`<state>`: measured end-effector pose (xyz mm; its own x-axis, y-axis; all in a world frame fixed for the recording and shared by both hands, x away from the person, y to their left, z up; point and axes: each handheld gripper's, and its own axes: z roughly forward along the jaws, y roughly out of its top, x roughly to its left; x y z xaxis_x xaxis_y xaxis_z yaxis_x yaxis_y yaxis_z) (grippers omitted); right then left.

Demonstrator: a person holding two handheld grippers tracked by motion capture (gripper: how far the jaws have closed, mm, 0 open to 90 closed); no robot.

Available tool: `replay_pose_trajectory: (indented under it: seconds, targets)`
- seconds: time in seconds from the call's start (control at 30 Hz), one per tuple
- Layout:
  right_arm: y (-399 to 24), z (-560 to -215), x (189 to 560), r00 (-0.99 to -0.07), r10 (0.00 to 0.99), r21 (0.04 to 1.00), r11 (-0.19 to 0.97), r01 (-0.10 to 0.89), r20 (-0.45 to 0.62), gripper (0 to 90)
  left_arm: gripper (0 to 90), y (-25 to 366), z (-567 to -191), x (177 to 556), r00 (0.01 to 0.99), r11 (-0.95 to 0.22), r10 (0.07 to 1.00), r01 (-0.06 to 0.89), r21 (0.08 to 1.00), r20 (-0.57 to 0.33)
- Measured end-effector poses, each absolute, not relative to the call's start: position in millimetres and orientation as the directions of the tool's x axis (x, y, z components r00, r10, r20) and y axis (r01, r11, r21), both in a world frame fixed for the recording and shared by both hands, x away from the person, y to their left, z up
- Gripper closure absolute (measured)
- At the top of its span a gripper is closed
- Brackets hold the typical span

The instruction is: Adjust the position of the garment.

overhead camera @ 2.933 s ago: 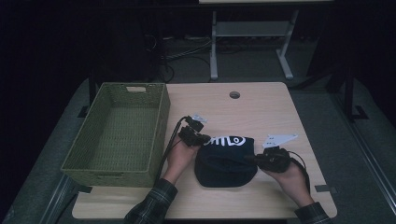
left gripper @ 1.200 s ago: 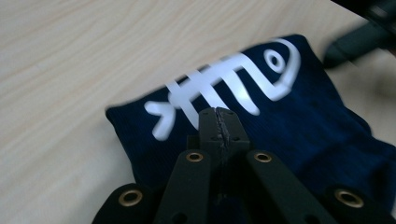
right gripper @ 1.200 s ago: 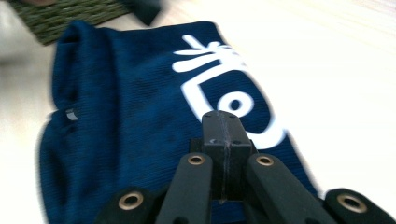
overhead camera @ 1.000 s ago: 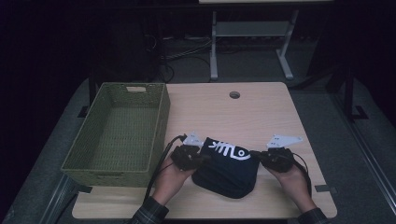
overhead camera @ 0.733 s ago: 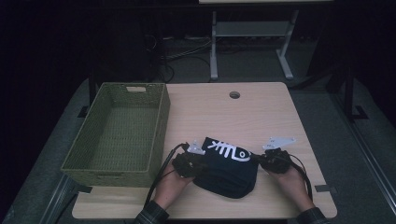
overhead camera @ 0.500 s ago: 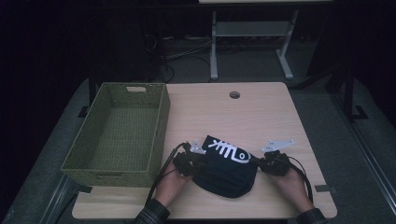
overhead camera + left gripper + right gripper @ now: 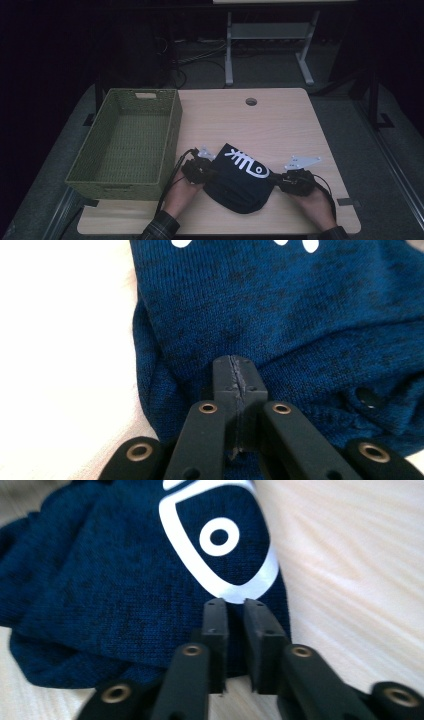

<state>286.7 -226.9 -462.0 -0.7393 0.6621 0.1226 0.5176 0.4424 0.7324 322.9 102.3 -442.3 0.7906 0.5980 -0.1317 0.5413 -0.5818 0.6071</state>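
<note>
A dark blue knitted garment (image 7: 240, 177) with a white fish-skeleton print lies folded near the table's front edge. My left gripper (image 7: 212, 175) is at its left edge. In the left gripper view the jaws (image 7: 235, 365) are pressed together, tips sunk into a fold of the blue knit (image 7: 280, 300). My right gripper (image 7: 276, 181) is at the garment's right edge. Its jaws (image 7: 235, 605) have just been opening and stand a little apart over the cloth's edge (image 7: 110, 580), beside the printed fish eye (image 7: 220, 535), with no pad pressing on the cloth.
A green woven basket (image 7: 172, 135) stands at the table's left, close to my left hand. The wooden tabletop (image 7: 260, 125) has a round cable hole (image 7: 251, 101) at the back. A grey table frame (image 7: 270, 35) stands on the floor beyond.
The garment has sunk onto the table and flattened, fish print up. Both hands came a little toward the front edge. The right jaws have parted slightly.
</note>
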Motion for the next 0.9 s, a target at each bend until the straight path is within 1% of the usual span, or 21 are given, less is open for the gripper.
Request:
replay_pose_trajectory:
  seconds: [0.03,0.07,0.1,0.13,0.2,0.3,0.33,0.37,0.43,0.53,0.57,0.63,0.77,0.83,0.9]
  targets:
    - [-229,-461,285,-0.733,0.670,0.740,0.435,0.514,0.115,71.3,84.4,104,-441,323,0.788,-0.573,0.600,0.545,0.612,-0.140]
    - [-229,-461,285,-0.733,0.670,0.740,0.435,0.514,0.115,71.3,82.2,104,-441,323,0.788,-0.573,0.600,0.545,0.612,-0.140]
    - [-234,-460,281,-0.720,0.686,0.742,0.427,0.517,0.106,62.8,78.5,105,-439,323,0.785,-0.562,0.603,0.546,0.622,-0.145]
    - [-236,-460,280,-0.711,0.695,0.745,0.416,0.521,0.109,59.4,75.4,105,-436,323,0.784,-0.557,0.604,0.545,0.627,-0.145]
    - [-241,-460,277,-0.698,0.706,0.746,0.399,0.533,0.121,53.7,70.1,105,-434,322,0.783,-0.551,0.606,0.543,0.634,-0.144]
    - [-251,-462,273,-0.681,0.723,0.754,0.384,0.533,0.113,43.0,56.6,105,-431,323,0.773,-0.543,0.622,0.544,0.640,-0.130]
    - [-251,-462,273,-0.681,0.723,0.754,0.384,0.533,0.113,43.0,53.0,105,-431,323,0.773,-0.543,0.622,0.544,0.640,-0.130]
    - [-258,-464,270,-0.666,0.738,0.752,0.379,0.540,0.107,33.7,49.2,106,-431,325,0.765,-0.533,0.630,0.550,0.643,-0.132]
    - [-263,-466,267,-0.644,0.759,0.743,0.378,0.553,0.094,25.3,44.7,106,-431,327,0.760,-0.520,0.634,0.557,0.647,-0.145]
    - [-267,-471,264,-0.621,0.779,0.728,0.378,0.573,0.085,15.7,36.6,105,-432,329,0.758,-0.516,0.635,0.562,0.647,-0.152]
    - [-268,-473,264,-0.613,0.786,0.721,0.378,0.580,0.081,13.5,33.9,105,-433,330,0.756,-0.513,0.636,0.565,0.646,-0.155]
    - [-270,-476,263,-0.601,0.797,0.714,0.382,0.586,0.066,12.4,28.8,104,-435,333,0.757,-0.516,0.634,0.566,0.643,-0.159]
    - [-269,-481,264,-0.594,0.803,0.702,0.398,0.590,0.044,5.4,21.3,103,-435,339,0.758,-0.512,0.632,0.565,0.647,-0.162]
    - [-267,-482,264,-0.596,0.803,0.702,0.408,0.584,0.029,1.9,19.3,102,-434,342,0.759,-0.508,0.631,0.559,0.655,-0.158]
    - [-267,-483,265,-0.595,0.803,0.704,0.406,0.583,0.029,1.8,18.7,103,-435,345,0.760,-0.505,0.632,0.555,0.661,-0.155]
